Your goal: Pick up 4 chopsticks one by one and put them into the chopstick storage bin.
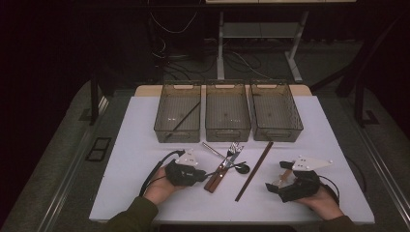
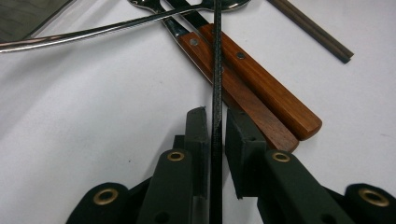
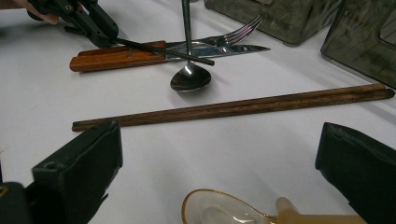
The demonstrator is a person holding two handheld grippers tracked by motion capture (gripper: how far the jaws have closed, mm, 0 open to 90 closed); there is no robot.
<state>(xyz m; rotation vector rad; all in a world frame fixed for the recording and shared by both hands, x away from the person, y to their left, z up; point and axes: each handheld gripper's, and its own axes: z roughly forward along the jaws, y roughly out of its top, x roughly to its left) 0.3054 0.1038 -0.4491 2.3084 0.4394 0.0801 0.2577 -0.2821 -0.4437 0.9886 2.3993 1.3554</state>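
From the high view, I read the job as sorting cutlery into the three bins at the far edge of the table [image 1: 145, 193]. The left bin [image 1: 178, 112] already holds one dark chopstick lying diagonally; the middle bin [image 1: 227, 111] and right bin [image 1: 276, 110] look bare as far as I can tell. So I judge the work barely started: a pile remains in front of the bins, with a fork [image 1: 235, 149], a wooden-handled knife [image 1: 216, 178], a metal spoon [image 1: 241, 168] and a brown chopstick [image 1: 254, 171] lying apart to its right. My left gripper [image 1: 205, 174] sits low at the pile's near-left side, hand resting close to the table, pointing right. My right gripper [image 1: 275, 186] rests near the right edge, angled toward the brown chopstick.

In the left gripper view, the jaws are pinched on a thin black chopstick [image 2: 217, 93] that runs straight up between the pads, crossing over the two wooden handles [image 2: 261, 93] and a spoon's long stem [image 2: 93, 32].

In the right gripper view, the jaws stand wide apart with nothing between the pads; a clear amber-rimmed spoon [image 3: 219, 210] lies on the table just before them, and the brown chopstick stretches across beyond. Farther off the left gripper clamps the black chopstick, whose far end lies across the metal spoon's handle. The pose looks level and low, ready to lift.
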